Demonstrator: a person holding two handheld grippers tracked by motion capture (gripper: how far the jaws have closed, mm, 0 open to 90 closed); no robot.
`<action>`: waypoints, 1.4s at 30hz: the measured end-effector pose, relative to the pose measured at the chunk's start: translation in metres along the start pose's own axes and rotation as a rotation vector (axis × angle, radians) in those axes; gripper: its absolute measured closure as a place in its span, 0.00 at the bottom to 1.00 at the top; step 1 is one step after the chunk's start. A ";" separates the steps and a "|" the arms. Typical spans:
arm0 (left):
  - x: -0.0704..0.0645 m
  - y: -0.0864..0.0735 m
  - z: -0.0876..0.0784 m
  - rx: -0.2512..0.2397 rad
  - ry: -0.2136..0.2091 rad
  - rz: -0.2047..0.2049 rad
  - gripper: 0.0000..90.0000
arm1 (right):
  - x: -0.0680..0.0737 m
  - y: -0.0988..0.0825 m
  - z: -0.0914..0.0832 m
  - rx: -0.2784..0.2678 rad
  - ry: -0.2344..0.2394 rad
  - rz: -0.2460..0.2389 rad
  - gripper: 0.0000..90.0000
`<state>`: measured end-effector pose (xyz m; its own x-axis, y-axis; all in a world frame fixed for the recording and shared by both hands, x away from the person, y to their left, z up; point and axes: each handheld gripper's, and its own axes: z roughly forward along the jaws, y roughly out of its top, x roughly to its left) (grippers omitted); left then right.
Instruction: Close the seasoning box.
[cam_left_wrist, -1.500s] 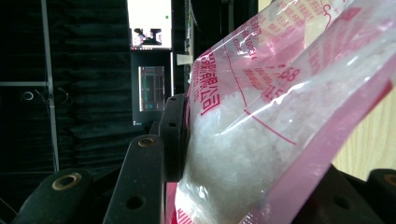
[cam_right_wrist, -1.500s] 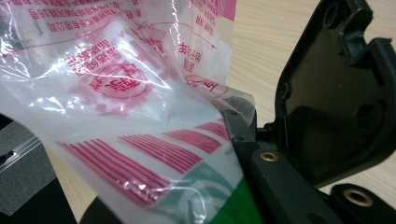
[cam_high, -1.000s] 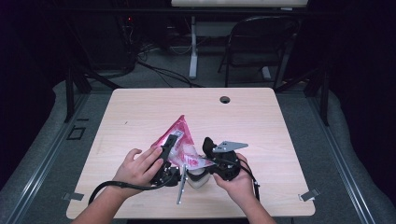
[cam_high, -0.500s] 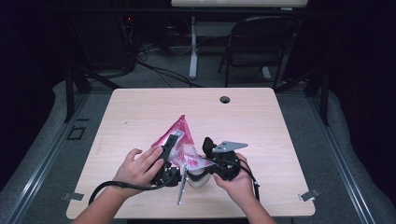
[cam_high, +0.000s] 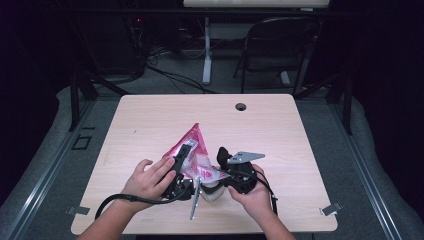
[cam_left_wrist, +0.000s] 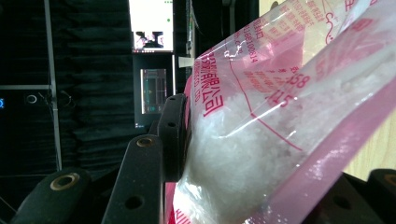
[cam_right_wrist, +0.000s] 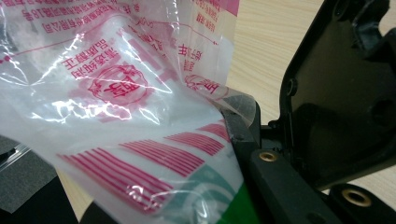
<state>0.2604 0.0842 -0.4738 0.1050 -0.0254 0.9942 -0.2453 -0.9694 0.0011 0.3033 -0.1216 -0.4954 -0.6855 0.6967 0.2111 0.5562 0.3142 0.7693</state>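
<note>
A pink and clear plastic bag (cam_high: 192, 147) with white grains inside is held over the front middle of the table (cam_high: 150, 120), one pink corner pointing up. My left gripper (cam_high: 182, 162) comes in from the left, shut on the bag's grain-filled part. In the left gripper view one black jaw presses the bag (cam_left_wrist: 280, 116), and the other jaw is hidden behind the plastic. My right gripper (cam_high: 220, 167) comes in from the right, shut on the bag's printed clear edge (cam_right_wrist: 116, 93). There one jaw shows under the film, and the other is covered.
The table has a round cable hole (cam_high: 241, 106) near its far edge. Metal clips (cam_high: 331, 209) sit at its front corners. A black chair (cam_high: 280, 45) and a white desk leg (cam_high: 206, 50) stand on the floor beyond.
</note>
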 end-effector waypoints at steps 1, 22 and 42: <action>0.000 0.000 0.000 -0.004 0.006 0.004 0.72 | 0.000 0.000 0.000 0.003 0.000 -0.002 0.96; 0.000 -0.002 0.002 0.011 0.000 0.010 0.73 | 0.002 -0.001 0.001 0.004 -0.001 -0.008 0.96; 0.000 -0.001 0.004 0.013 0.003 0.011 0.75 | 0.004 -0.001 -0.001 0.004 -0.007 -0.013 0.97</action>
<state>0.2646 0.0843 -0.4745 0.0994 -0.0350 0.9944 -0.2338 -0.9722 -0.0109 0.2991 -0.1200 -0.4949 -0.6896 0.6971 0.1964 0.5487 0.3259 0.7699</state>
